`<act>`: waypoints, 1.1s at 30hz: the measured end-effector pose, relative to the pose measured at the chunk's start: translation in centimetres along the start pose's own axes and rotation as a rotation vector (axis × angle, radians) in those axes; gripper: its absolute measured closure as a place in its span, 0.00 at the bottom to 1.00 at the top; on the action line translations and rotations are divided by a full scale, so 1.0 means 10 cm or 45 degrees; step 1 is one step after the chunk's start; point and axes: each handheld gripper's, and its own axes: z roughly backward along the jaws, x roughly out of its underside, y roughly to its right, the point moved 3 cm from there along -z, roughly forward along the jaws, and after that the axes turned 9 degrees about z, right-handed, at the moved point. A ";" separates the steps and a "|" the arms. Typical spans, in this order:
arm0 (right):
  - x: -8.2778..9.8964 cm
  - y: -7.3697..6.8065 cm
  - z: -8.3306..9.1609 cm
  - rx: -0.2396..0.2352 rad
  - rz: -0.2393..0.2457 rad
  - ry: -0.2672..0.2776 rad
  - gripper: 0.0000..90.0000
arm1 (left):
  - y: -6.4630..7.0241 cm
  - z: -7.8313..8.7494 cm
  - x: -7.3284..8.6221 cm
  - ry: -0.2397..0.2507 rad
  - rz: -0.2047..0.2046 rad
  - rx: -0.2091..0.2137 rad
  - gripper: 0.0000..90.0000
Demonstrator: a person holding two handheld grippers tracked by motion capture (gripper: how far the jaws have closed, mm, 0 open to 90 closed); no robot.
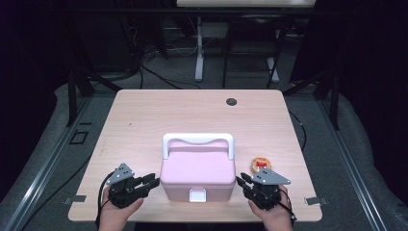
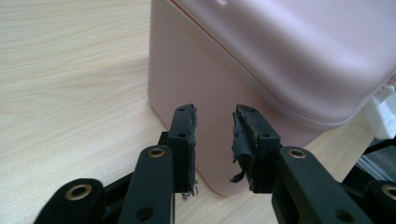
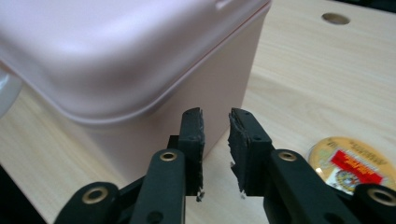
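High view: pink box (image 1: 197, 175), white handle (image 1: 198, 139) running left-right, near table (image 1: 144, 115) edge, midway between both grippers. Left gripper (image 1: 153, 182) at its left wall, right gripper (image 1: 239, 181) at its right; each parted, holding nothing, equally near.

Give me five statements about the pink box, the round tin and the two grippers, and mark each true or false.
1. The pink box has its lid closed. True.
2. The round tin lies left of the box. False: it lies at its right.
3. The left gripper clamps the box's handle. False: its jaws are parted beside the box.
4. The right gripper holds nothing. True.
5. The tin sits on the box lid. False: it lies on the table.
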 end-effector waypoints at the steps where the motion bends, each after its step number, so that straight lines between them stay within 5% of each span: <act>1: -0.02 0.02 0.01 0.002 0.002 0.003 0.80 | -0.01 0.02 -0.02 -0.005 -0.003 -0.003 0.75; 9: -0.16 0.11 0.05 -0.043 -0.027 0.015 0.68 | -0.03 0.13 -0.20 0.035 0.029 0.025 0.63; 19: -0.47 0.21 0.13 -0.087 -0.022 0.057 0.57 | 0.00 0.22 -0.45 0.018 -0.003 0.028 0.57; 33: -0.70 0.23 0.04 -0.151 -0.065 0.090 0.53 | 0.12 0.04 -0.68 -0.022 -0.039 0.052 0.50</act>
